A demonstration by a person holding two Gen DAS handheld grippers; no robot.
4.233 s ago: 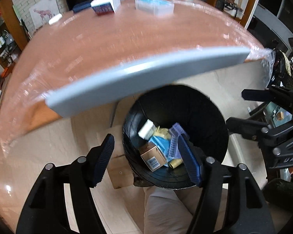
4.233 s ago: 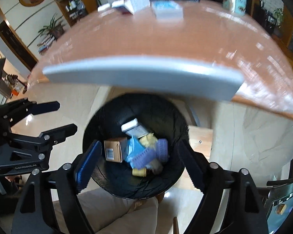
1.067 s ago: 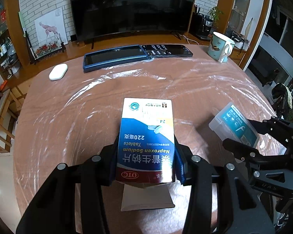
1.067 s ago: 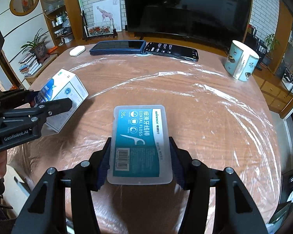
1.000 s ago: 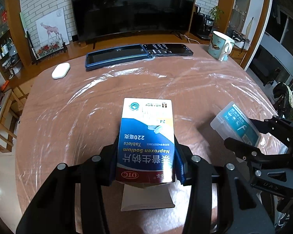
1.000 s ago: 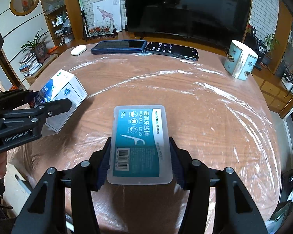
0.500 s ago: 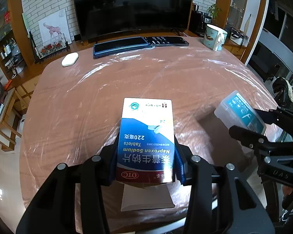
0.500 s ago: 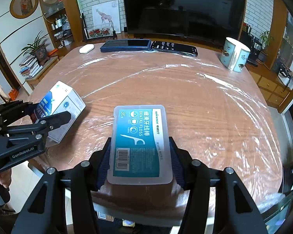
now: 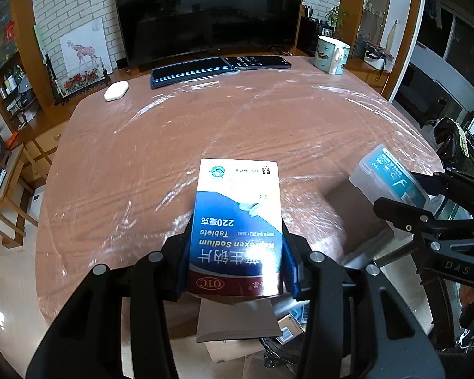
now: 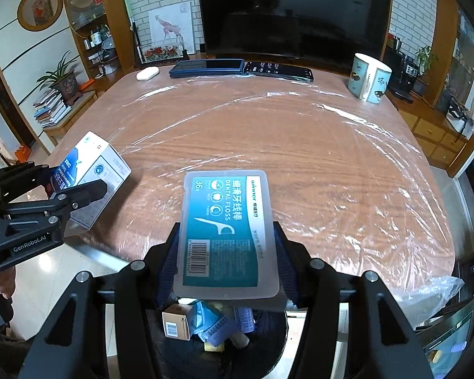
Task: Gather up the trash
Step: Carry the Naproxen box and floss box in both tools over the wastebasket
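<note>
Blue "Naproxen Sodium" box (image 9: 237, 221); "DENTAL FLOSS" case (image 10: 226, 233).

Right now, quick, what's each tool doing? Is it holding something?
Left tool: closed on the blue-and-white cardboard tablet box.
Right tool: closed on the clear plastic dental floss case with a teal label.

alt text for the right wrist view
The right claw grips a dental floss box over a bin of trash at the edge of a wrapped table. At left, the left claw holds a pill box.
</note>
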